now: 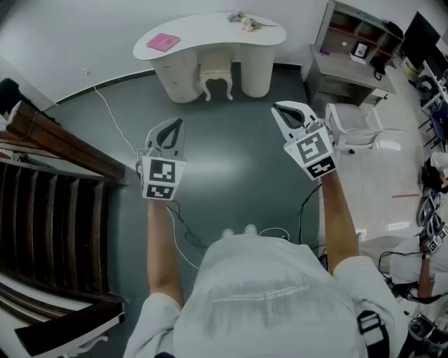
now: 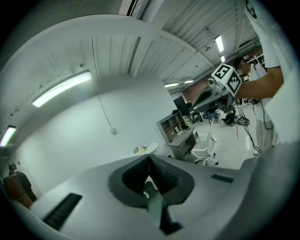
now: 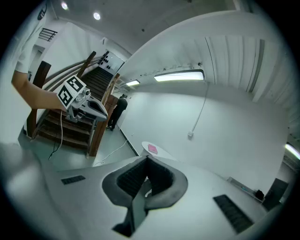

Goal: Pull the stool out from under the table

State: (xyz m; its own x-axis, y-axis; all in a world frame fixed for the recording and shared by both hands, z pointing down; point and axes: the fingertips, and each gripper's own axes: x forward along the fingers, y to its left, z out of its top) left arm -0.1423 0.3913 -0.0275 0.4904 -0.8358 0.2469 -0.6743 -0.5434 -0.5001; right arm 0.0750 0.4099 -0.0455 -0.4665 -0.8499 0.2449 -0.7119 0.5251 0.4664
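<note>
A cream stool (image 1: 215,75) with curved legs stands tucked under the white curved table (image 1: 210,31) at the far end of the floor. Both grippers are held up in the air well short of it. My left gripper (image 1: 178,123) is shut with nothing in it, and so is my right gripper (image 1: 281,108). In the left gripper view the jaws (image 2: 149,158) meet, and one end of the table (image 2: 146,148) shows beyond them. The right gripper view has its jaws (image 3: 147,157) closed too, with the table (image 3: 157,151) behind. The stool is hidden in both gripper views.
A dark wooden staircase (image 1: 49,182) fills the left side. A white cable (image 1: 112,115) runs over the green floor. A grey shelf desk (image 1: 350,63) and a white chair (image 1: 358,129) stand at the right. A pink book (image 1: 162,42) and flowers (image 1: 245,21) lie on the table.
</note>
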